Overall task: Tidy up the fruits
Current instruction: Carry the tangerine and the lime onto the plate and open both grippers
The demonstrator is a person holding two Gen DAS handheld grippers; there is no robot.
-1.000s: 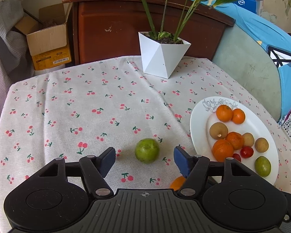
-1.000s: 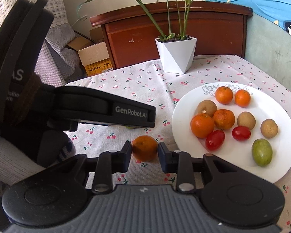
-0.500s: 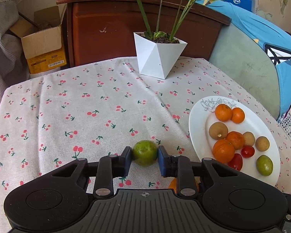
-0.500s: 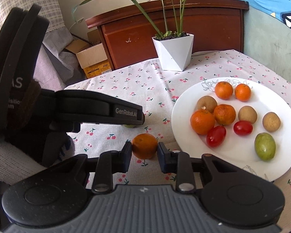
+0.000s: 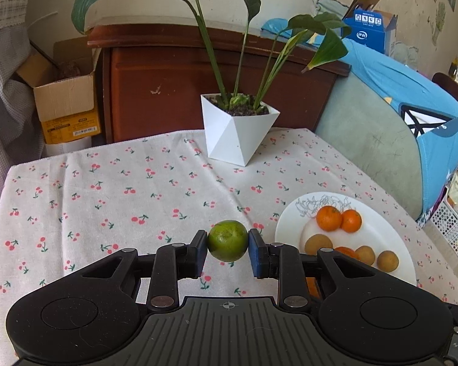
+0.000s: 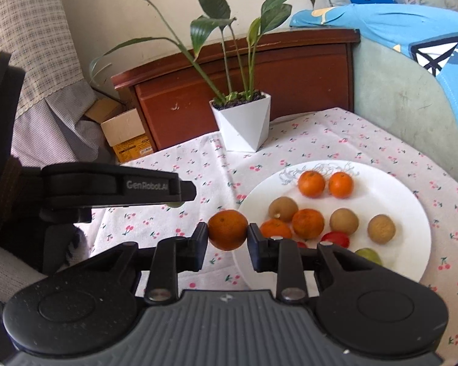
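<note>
Left gripper [image 5: 228,253] clamps a green lime [image 5: 227,240] between its pads, held above the tablecloth [image 5: 107,201] left of the white plate [image 5: 381,228]. Right gripper [image 6: 227,245] grips an orange [image 6: 227,229], raised just off the plate's [image 6: 412,207] left rim, near the tabletop's front edge.

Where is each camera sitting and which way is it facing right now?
Left wrist: on the left claw, looking forward and down along its fingers at the green fruit it grips; own fingers show.
Right wrist: on the right claw, facing likewise at its gripped orange; own fingers and the left claw's side show.
Shared: white plate, white plant pot, cherry tablecloth.
</note>
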